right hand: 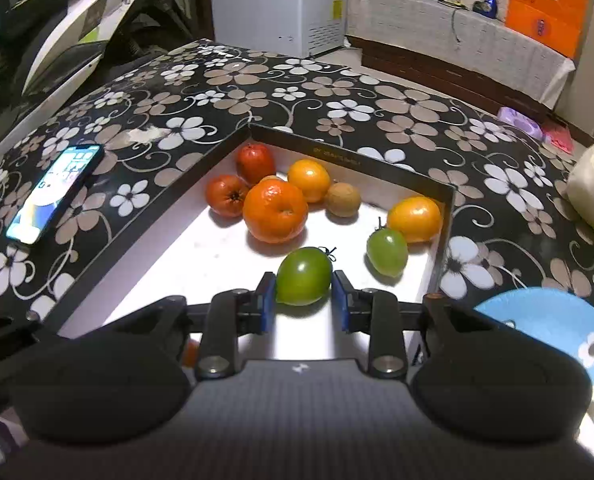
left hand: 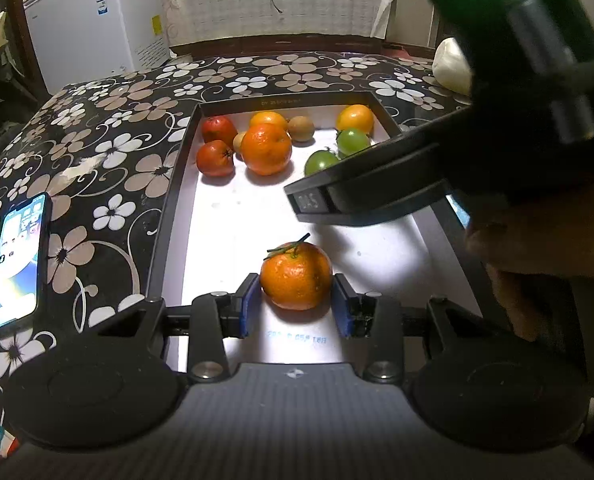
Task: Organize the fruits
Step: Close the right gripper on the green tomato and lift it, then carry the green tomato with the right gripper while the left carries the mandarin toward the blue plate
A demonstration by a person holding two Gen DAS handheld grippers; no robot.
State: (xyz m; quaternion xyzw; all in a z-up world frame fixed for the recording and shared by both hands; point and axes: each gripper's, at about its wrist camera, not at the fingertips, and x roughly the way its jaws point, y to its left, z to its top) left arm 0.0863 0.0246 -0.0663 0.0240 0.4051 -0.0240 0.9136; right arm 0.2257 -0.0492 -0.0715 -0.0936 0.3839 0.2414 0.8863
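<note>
A black-walled box with a white floor (left hand: 225, 216) (right hand: 201, 264) holds several fruits. My left gripper (left hand: 296, 304) is shut on an orange tangerine with a stem (left hand: 296, 276) near the box's front. My right gripper (right hand: 303, 298) is shut on a green tomato (right hand: 303, 276) in the box; its body crosses the left wrist view at the right (left hand: 377, 188). At the back lie two red tomatoes (right hand: 227, 195), a large orange (right hand: 275, 210), smaller oranges (right hand: 309, 180) (right hand: 415, 218), a kiwi (right hand: 343, 199) and another green tomato (right hand: 387, 251).
The box sits on a black floral tablecloth (right hand: 337, 92). A lit phone (left hand: 17, 256) (right hand: 55, 194) lies left of the box. A white cylinder (right hand: 593, 188) and a blue floral plate (right hand: 557, 328) are on the right. A white freezer (left hand: 93, 20) stands beyond the table.
</note>
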